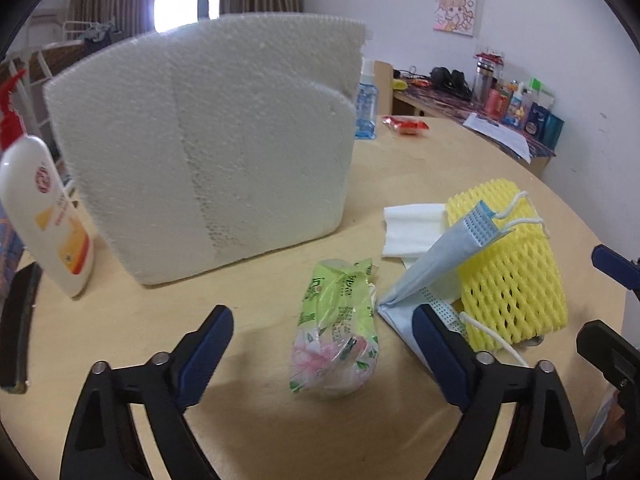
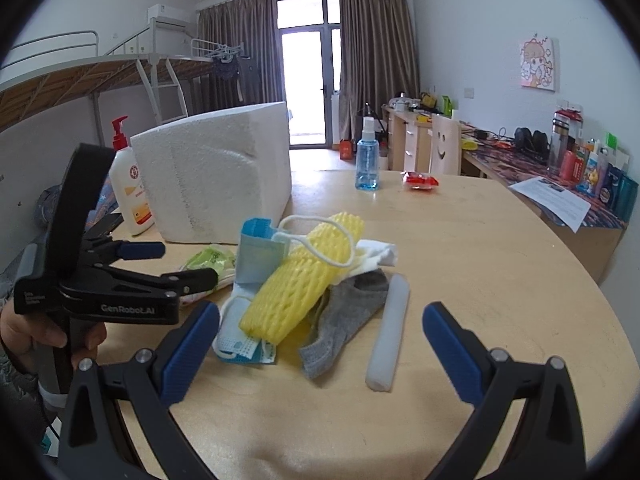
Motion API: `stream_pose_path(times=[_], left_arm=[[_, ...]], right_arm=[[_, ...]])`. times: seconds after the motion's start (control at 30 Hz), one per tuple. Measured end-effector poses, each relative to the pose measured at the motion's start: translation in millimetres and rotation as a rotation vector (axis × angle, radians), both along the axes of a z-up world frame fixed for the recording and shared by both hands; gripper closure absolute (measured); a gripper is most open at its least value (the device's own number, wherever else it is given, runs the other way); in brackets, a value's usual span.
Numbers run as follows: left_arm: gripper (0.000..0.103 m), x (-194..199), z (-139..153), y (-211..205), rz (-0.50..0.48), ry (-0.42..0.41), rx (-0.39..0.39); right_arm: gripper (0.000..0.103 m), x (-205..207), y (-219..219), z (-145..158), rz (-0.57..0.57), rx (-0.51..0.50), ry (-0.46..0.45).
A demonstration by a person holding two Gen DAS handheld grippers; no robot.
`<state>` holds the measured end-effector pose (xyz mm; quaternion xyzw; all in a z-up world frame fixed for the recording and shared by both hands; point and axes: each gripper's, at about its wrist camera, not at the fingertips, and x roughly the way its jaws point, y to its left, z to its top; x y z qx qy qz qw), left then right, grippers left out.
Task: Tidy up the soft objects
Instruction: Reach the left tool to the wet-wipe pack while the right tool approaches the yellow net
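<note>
Directly between the wide-spread fingers of the left gripper (image 1: 322, 344) lies the green tissue pack (image 1: 336, 324), untouched. Only the right wrist view shows the grey sock (image 2: 344, 316) and white foam rod (image 2: 388, 332) ahead of the right gripper (image 2: 320, 344), likewise wide and empty

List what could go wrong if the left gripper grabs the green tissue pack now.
1. The left gripper has one finger against the blue face mask; closing may snag it.
2. The mask's ear loop drapes over the yellow foam net, so dragging the mask could pull the net along.
</note>
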<state>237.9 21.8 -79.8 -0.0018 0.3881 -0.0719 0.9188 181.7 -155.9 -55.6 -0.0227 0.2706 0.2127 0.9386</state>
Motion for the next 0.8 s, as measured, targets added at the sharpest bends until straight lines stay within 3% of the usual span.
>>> stream_pose_path(times=[0.13,0.53,0.8], left_arm=[[0.022,3.6,-1.8,2.1,-0.016,0.018,-0.019],[0.058,10.6,-10.8,4.6,-0.043,0.069,-0.032],[0.069,9.2,-9.4,9.6,-0.080,0.069,-0.075]], right_arm=[[0.000,5.0,3.5,-0.8,0.010,-0.005,0.011],[0.000,14.6,13.9,-1.9,0.039,-0.024,0.020],[0.000,21.6,15.8,-0.9,0.053,-0.022,0.041]])
